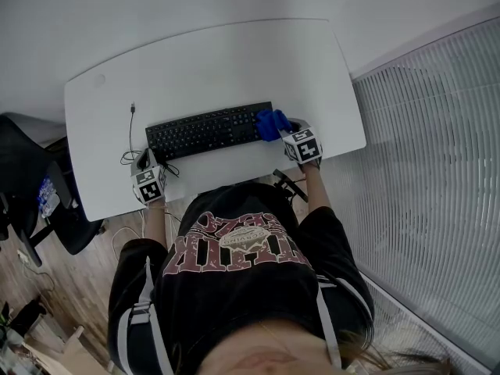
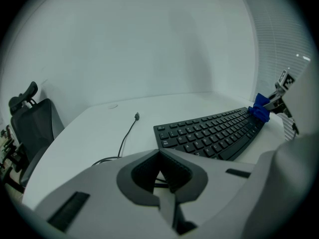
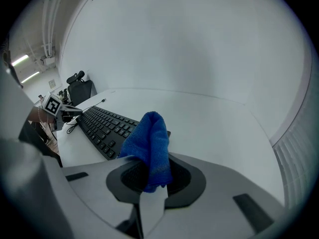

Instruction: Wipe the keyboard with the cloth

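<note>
A black keyboard (image 1: 207, 130) lies across the middle of the white desk (image 1: 219, 61). My right gripper (image 1: 287, 129) is shut on a blue cloth (image 1: 271, 123), which rests on the keyboard's right end. In the right gripper view the cloth (image 3: 149, 143) sticks up out of the right gripper (image 3: 152, 176), with the keyboard (image 3: 104, 126) running away to the left. My left gripper (image 1: 144, 162) sits at the keyboard's left end, by the coiled cable (image 1: 130, 156). In its own view the left gripper (image 2: 159, 172) is shut with nothing between the pads, and the keyboard (image 2: 209, 133) and the cloth (image 2: 260, 108) lie ahead to the right.
The keyboard's cable (image 2: 127, 136) runs loose over the desk's left part to a plug end (image 1: 132, 107). A black office chair (image 1: 31, 186) stands left of the desk. Window blinds (image 1: 437, 194) fill the right side. A wall runs behind the desk.
</note>
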The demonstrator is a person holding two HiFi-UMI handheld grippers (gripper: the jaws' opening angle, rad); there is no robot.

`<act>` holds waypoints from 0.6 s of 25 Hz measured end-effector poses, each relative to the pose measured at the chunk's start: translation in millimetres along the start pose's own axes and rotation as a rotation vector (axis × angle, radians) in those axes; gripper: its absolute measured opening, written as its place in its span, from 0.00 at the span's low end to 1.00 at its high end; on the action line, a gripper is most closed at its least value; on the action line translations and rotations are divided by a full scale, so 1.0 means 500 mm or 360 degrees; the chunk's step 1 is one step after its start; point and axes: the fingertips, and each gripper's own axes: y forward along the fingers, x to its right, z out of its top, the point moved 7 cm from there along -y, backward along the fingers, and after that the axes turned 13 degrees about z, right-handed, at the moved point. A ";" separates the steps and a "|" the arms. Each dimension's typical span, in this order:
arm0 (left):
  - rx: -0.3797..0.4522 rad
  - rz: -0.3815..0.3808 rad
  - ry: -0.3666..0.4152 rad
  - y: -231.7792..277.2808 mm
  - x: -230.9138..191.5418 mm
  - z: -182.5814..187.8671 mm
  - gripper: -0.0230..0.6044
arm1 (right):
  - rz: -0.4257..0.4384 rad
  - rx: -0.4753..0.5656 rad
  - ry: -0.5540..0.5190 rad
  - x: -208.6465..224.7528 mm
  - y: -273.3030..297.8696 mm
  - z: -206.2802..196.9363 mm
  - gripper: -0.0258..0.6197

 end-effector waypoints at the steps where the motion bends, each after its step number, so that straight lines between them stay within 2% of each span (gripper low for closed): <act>1: 0.0001 0.0000 -0.0001 0.000 0.001 0.001 0.09 | -0.0007 0.0005 0.0015 0.004 -0.003 -0.002 0.14; 9: 0.0010 -0.0004 -0.0009 -0.008 0.006 0.008 0.09 | -0.0078 0.0006 0.0067 0.017 -0.024 -0.009 0.14; 15: 0.0016 -0.0027 -0.0015 -0.006 0.006 0.009 0.09 | -0.0058 0.0058 0.0091 0.002 -0.043 0.016 0.14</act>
